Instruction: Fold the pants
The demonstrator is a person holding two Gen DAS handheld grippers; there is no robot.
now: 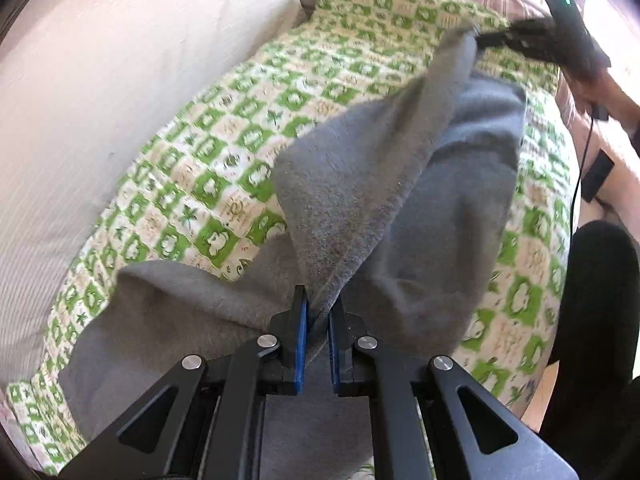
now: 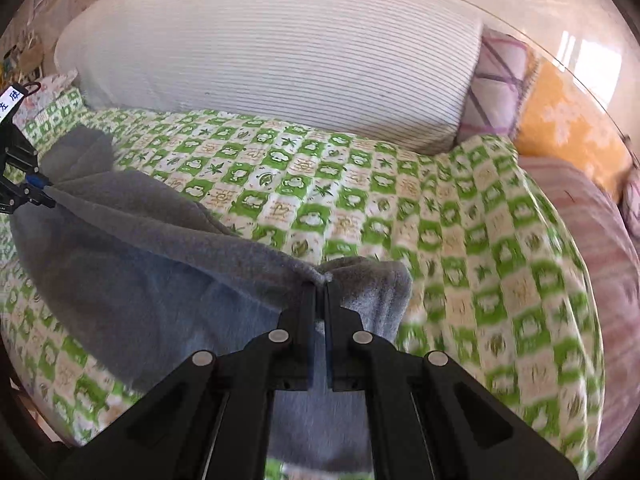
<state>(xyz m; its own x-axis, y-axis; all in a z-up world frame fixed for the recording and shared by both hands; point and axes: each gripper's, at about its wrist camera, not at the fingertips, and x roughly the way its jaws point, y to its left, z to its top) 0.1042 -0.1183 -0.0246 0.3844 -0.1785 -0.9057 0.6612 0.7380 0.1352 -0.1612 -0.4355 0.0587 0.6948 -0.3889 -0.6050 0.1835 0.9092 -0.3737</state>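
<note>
The grey fleece pants (image 1: 384,184) lie partly on a green and white patterned bedspread (image 1: 224,128). My left gripper (image 1: 319,304) is shut on one edge of the pants and holds it up. My right gripper (image 2: 319,286) is shut on another edge of the pants (image 2: 132,248). The cloth is stretched between the two grippers and hangs in a fold toward the bed. The right gripper shows at the top right of the left wrist view (image 1: 480,38). The left gripper shows at the left edge of the right wrist view (image 2: 44,194).
A large white striped pillow (image 2: 272,56) lies along the far side of the bedspread (image 2: 460,216). A plaid pillow (image 2: 500,80), an orange cushion (image 2: 568,120) and a pink blanket (image 2: 592,208) lie at the right. A person's arm (image 1: 616,116) and dark leg (image 1: 592,304) are at the bed's edge.
</note>
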